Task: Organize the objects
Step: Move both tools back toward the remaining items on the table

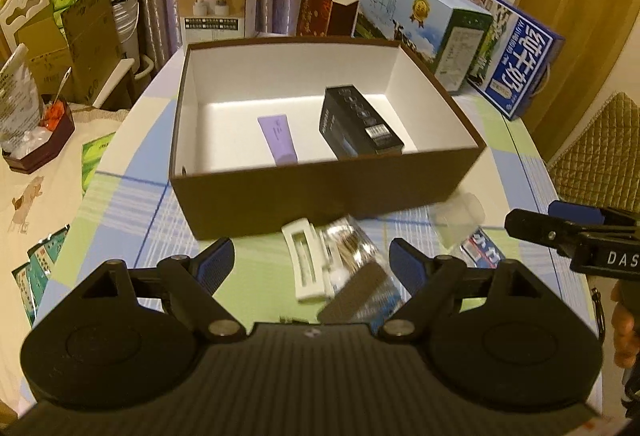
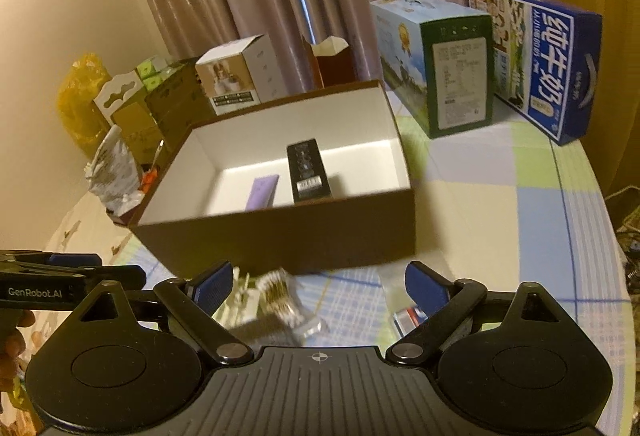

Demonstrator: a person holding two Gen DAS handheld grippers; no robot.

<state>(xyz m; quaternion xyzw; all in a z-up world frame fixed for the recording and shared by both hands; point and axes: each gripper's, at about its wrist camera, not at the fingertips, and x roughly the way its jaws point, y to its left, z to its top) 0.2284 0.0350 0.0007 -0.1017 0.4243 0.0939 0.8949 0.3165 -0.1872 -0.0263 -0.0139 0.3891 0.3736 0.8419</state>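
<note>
Cotton-swab case (image 1: 352,256), clear and blurred, lies on the worktop (image 1: 132,204) just in front of the brown box (image 1: 320,192), beside a white clip-like holder (image 1: 304,264). The left tool (image 1: 312,264) hangs over both, spread wide and gripping nothing; the right tool (image 2: 320,288) is likewise wide and empty, with a small blue-and-red packet (image 2: 406,316) near its right finger. My judgement: a pick is in hand, so the next move calls for lowering and closing on one item. Farther off, inside the brown box, a purple tube (image 1: 278,142) and a black carton (image 1: 360,122) already rest.
</note>
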